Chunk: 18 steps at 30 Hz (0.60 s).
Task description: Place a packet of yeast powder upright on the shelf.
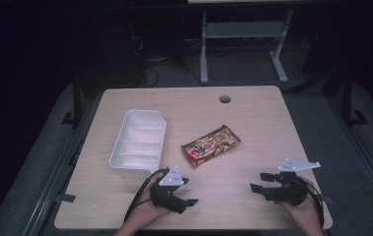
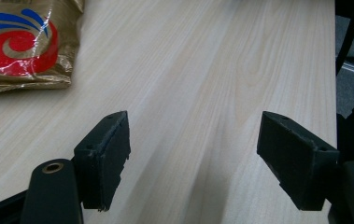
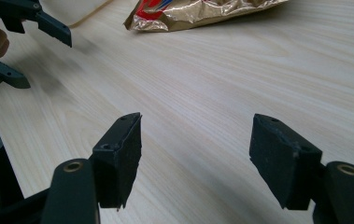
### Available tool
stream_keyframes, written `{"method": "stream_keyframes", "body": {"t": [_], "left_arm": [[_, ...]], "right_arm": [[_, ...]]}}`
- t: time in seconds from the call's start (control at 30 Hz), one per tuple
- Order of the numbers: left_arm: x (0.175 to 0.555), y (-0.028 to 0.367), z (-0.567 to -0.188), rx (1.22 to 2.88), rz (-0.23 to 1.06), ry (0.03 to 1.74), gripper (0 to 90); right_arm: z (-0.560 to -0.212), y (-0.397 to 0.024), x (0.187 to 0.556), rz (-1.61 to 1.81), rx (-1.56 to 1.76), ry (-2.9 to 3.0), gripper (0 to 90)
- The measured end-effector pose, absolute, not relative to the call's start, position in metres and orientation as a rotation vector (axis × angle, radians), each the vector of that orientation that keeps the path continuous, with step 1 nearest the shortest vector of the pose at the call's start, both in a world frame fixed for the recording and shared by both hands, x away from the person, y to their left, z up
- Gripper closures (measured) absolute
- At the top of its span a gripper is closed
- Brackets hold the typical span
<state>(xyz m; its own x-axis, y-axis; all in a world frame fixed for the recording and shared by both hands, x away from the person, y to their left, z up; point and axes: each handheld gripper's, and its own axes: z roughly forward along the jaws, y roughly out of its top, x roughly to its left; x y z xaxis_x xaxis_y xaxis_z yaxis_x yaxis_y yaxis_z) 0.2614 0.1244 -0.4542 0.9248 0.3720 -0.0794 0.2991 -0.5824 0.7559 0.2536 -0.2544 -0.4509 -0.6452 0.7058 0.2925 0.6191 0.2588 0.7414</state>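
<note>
Snack packet [image 1: 210, 145] beside white tray [image 1: 120, 160] (tray bare)

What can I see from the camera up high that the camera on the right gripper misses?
High view alone: the white tray, the table's round hole and far edge, the floor, both hands.
Right gripper view alone: its own black pads close up, wide apart over bare wood.
Both: the gold snack packet, the wooden tabletop and the open left gripper.
</note>
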Motion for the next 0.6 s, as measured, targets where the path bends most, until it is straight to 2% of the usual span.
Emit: {"method": "stream_keyframes", "body": {"t": [0.4, 0.6], "left_arm": [[0.265, 0.126, -0.453, 2.206, 0.128, 0.526, 25.5], [0.271, 0.122, -0.451, 2.201, 0.150, 0.543, 30.1]], "right_arm": [[-0.452, -0.248, 0.258, 1.354, 1.235, 2.439, 33.8], [-0.451, -0.251, 0.266, 1.386, 1.252, 2.430, 33.8]]}}
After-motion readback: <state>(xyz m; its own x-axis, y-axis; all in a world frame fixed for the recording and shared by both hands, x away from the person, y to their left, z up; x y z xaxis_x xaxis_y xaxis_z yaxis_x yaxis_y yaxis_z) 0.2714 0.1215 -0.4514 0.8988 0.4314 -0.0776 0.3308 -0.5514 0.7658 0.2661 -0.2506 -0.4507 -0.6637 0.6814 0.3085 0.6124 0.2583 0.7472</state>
